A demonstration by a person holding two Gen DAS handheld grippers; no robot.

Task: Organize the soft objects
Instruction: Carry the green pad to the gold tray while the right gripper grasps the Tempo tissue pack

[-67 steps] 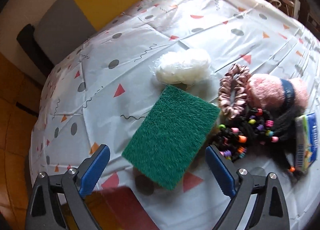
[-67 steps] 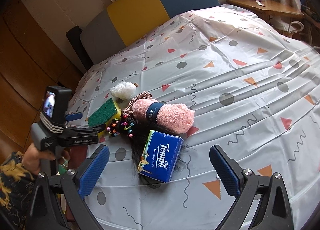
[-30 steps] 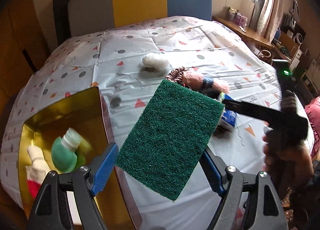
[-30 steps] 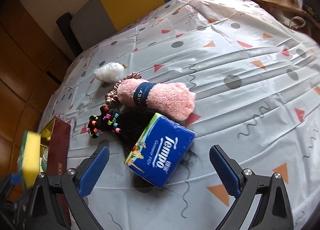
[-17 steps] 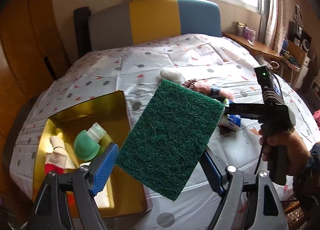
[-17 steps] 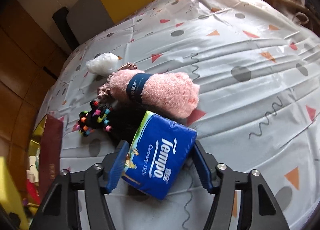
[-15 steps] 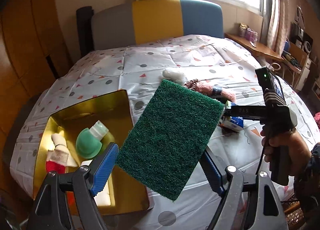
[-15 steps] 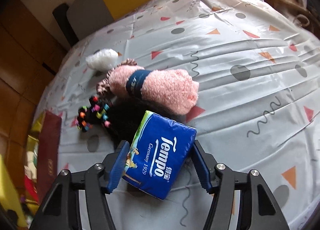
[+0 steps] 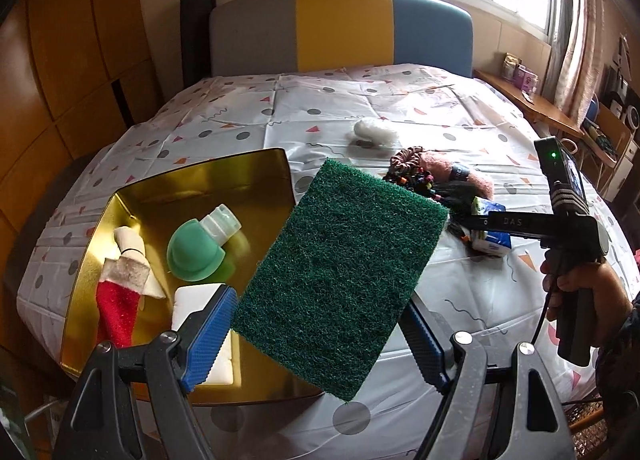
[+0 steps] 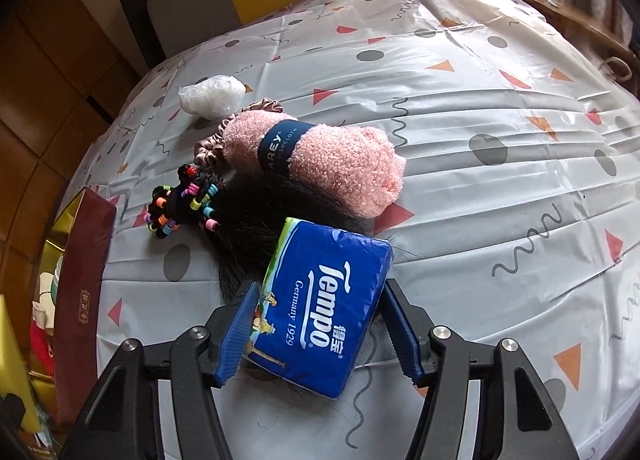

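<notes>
Currently the left gripper (image 9: 320,334) has its jaws clamped on the green scouring sponge (image 9: 340,272), held in the air, tilted, over the near right corner of the gold tin box (image 9: 192,188) and the cloth beside it. Box sits at the left edge of the surface (image 9: 352,108), which wears a white tablecloth with triangles, dots and squiggles. Inside the box: a green squeeze bottle (image 9: 198,248) with pale cap, a red-and-white stocking (image 9: 120,292), a white block (image 9: 188,300) partly behind the left blue pad.

Right gripper (image 10: 320,324), jaws clamped on the blue Tempo tissue pack (image 10: 320,300); both blue pads press its sides. Pack lies partly on a black hairpiece (image 10: 256,212) near the middle of the surface. Touching the hairpiece's far side: a rolled pink dishcloth (image 10: 320,160) with a navy paper band. At the roll's left end, a brown satin scrunchie (image 10: 208,148). Left of the hair, a bunch of black hair ties with coloured beads (image 10: 184,200). Further toward the far left edge, apart from the rest, a crumpled clear plastic cap (image 10: 212,94).

From the left wrist view, a hand (image 9: 580,288) holds the right gripper's handle at the right side
</notes>
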